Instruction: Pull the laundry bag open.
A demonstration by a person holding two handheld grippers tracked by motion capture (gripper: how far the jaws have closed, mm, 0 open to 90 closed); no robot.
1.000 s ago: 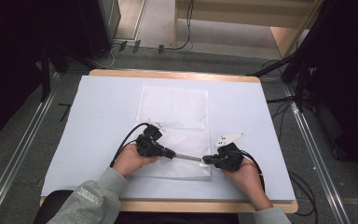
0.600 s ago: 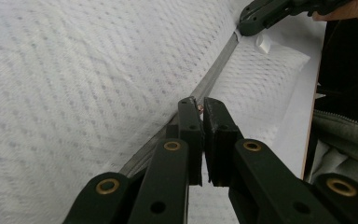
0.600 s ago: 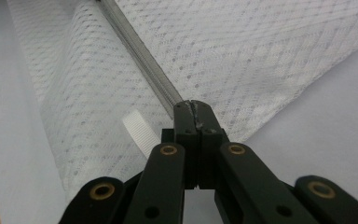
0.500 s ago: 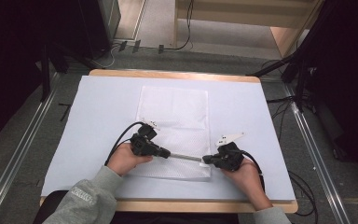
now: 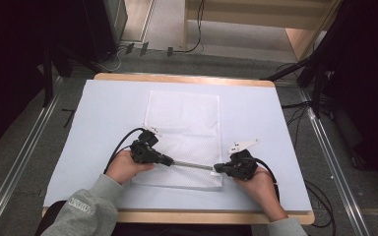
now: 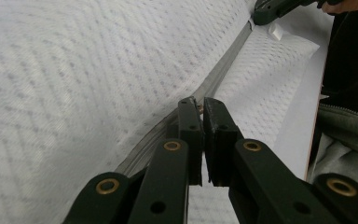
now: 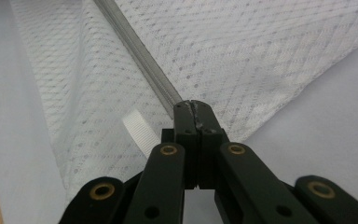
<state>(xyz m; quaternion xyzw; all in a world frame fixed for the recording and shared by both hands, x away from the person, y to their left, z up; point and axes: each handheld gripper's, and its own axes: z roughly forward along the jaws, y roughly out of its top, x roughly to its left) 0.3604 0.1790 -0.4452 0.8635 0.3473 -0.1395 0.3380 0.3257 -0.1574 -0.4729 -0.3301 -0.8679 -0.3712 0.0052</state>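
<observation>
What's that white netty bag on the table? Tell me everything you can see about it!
The white mesh bag lies flat on the pale blue table cover, long and rectangular, made of thin net-like fabric with a dotted diamond weave. A grey zipper runs across its near end. The left gripper pinches something small at the zipper, likely its pull, and the right gripper is shut on the zipper's other end by a small white loop tab.

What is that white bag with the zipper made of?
The white mesh bag looks like thin woven netting, probably polyester: tiny holes and a diamond pattern show. Its grey zipper looks like matte fabric tape; whether its teeth are plastic is unclear.
</observation>
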